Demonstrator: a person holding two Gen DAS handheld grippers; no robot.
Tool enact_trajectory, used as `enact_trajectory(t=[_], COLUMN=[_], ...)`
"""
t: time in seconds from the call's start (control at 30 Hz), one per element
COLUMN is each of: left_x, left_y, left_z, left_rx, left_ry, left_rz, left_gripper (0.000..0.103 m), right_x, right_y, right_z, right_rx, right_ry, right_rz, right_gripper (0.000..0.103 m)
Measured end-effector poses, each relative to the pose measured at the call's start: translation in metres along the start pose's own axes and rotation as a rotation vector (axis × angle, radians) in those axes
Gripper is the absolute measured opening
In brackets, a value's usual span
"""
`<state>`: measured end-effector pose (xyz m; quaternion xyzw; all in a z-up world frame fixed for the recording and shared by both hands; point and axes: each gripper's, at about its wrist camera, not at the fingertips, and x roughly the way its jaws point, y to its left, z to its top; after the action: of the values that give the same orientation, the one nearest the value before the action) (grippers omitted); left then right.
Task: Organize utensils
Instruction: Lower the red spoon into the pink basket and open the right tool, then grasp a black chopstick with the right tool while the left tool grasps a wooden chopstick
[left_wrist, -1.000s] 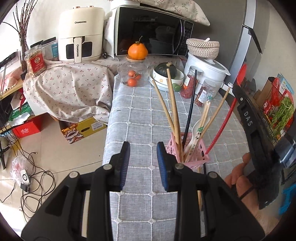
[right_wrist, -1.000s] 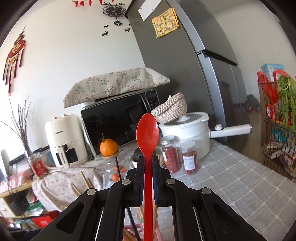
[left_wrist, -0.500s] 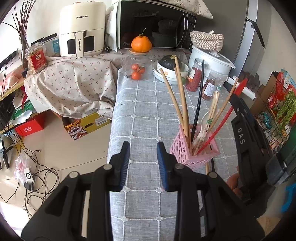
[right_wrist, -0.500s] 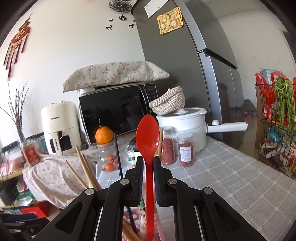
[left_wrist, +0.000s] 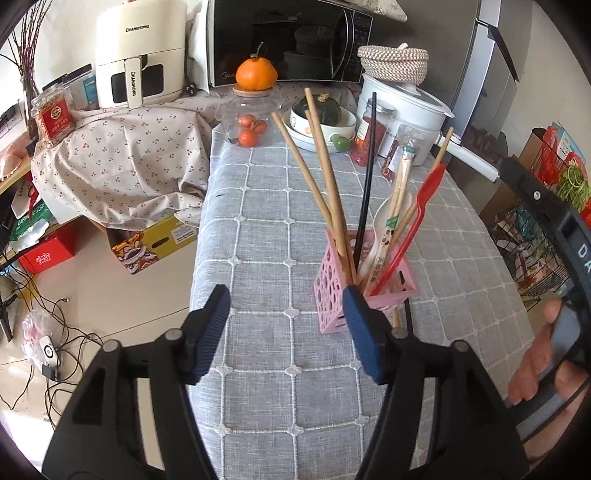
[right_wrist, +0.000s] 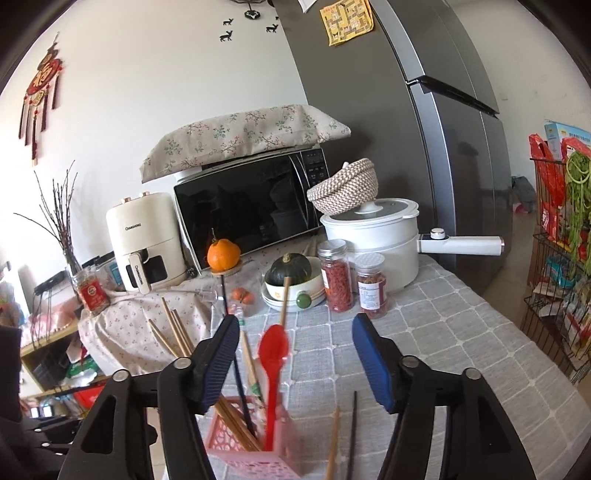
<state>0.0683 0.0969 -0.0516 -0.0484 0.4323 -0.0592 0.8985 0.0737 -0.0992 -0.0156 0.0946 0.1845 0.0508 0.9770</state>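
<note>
A pink perforated utensil holder (left_wrist: 334, 291) stands on the grey checked tablecloth (left_wrist: 266, 206). It holds wooden chopsticks (left_wrist: 325, 177), a black chopstick (left_wrist: 367, 177), a white spoon (left_wrist: 384, 225) and a red spoon (left_wrist: 410, 229). My left gripper (left_wrist: 286, 332) is open and empty, just in front of the holder. My right gripper (right_wrist: 295, 362) is open above the holder (right_wrist: 255, 454); the red spoon (right_wrist: 273, 365) stands free between its jaws. A wooden chopstick (right_wrist: 334, 439) and a black chopstick (right_wrist: 352, 428) lie on the cloth beside the holder.
At the table's far end are a bowl with a green squash (left_wrist: 323, 118), spice jars (left_wrist: 367, 136), a white pot (left_wrist: 406, 107), a glass jar (left_wrist: 251, 118), a microwave (left_wrist: 288, 40) and an air fryer (left_wrist: 138, 59). A wire rack (right_wrist: 557, 273) stands right.
My right gripper has opened and let go of the red spoon, which now stands in the pink holder. My left gripper has opened wide.
</note>
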Motion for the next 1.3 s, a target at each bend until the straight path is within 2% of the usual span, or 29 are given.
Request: enact_trajectory(t=[0.1,0.17,0.47,0.87,1.0,1.3], left_x=[0.005,0.009,0.033,0.053,0.054,0.051], left_y=[-0.008,-0.014,-0.036,-0.039,-0.040,-0.036], left_z=[-0.002,-0.004,-0.014,-0.020,-0.021,-0.022], left_rx=[0.010,0.020,0.074,0.049,0.056,0.060], left_ry=[0.026,0.051,0.152,0.243,0.248,0.249], left_rz=[-0.013,-0.020,-0.008,0.001,-0.005,-0.016], left_gripper=[0.079,0.080,0.082,0.082,0.082,0.082], right_x=[-0.003,-0.002,0.029,0.094,0.114,0.136], right_y=[-0.020,-0.036,-0.083,-0.096,-0.093,-0.077], right_z=[0.008,0.009,-0.016,-0.066,-0.081,-0.092], right_rx=[-0.006,-0.005,-0.011,-0.012,-0.015,-0.039], right_ry=[0.062,0.119,0.402,0.750,0.819,0.828], right_rz=[0.001,0.001,-0.038,-0.089,-0.103,-0.104], right_gripper=[0.078,0.084,0.085,0.085,0.085,0.082])
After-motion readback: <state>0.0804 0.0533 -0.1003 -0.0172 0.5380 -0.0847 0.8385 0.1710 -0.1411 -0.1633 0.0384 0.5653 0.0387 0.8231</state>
